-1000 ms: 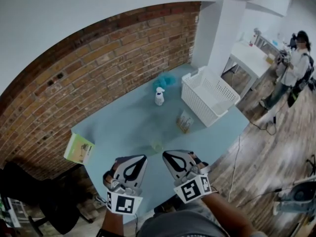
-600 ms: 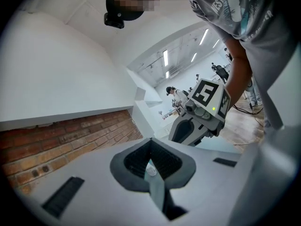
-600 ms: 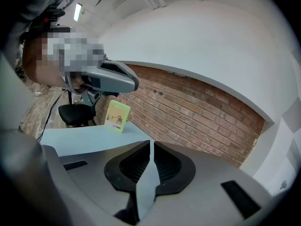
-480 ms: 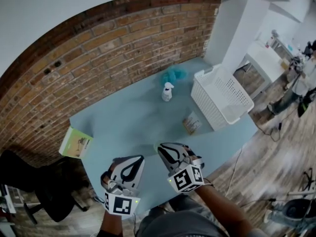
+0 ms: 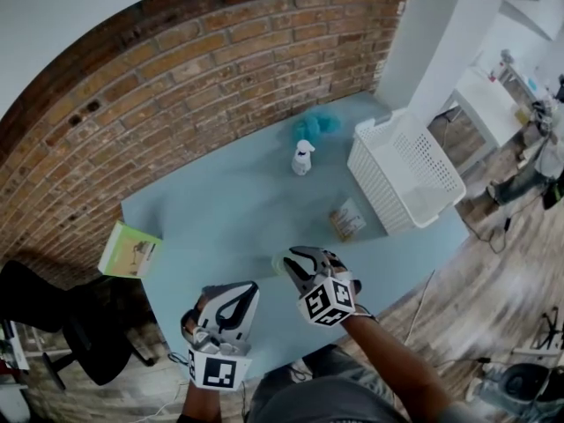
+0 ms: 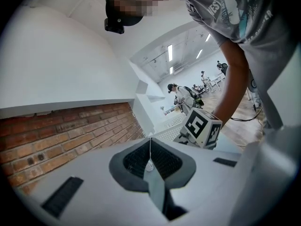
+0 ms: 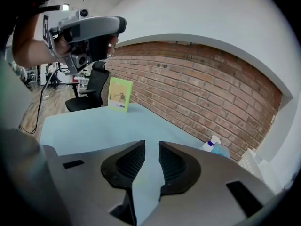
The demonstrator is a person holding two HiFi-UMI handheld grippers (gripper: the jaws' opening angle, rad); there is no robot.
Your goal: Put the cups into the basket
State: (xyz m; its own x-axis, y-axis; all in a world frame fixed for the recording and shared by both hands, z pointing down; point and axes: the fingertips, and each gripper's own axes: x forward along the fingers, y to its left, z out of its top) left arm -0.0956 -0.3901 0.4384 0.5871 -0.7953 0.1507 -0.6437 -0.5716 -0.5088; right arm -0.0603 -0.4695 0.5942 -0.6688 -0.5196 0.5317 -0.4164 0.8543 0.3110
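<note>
Just beside right tool (image 5: 294, 257), cup (image 5: 277, 263).

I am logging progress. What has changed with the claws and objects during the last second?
The right claw moved forward over the table toward the pale green cup; it is open and empty. The left claw stayed back at the table edge, shut. The cup, basket and spray bottle kept their places.

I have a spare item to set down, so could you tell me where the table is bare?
The widest bare stretch of the table lies between the green box and the spray bottle, beside the brick wall. A smaller strip runs along the front edge below the small pack. The far right is crowded: bottle, blue fluffy item, white basket, pack.
</note>
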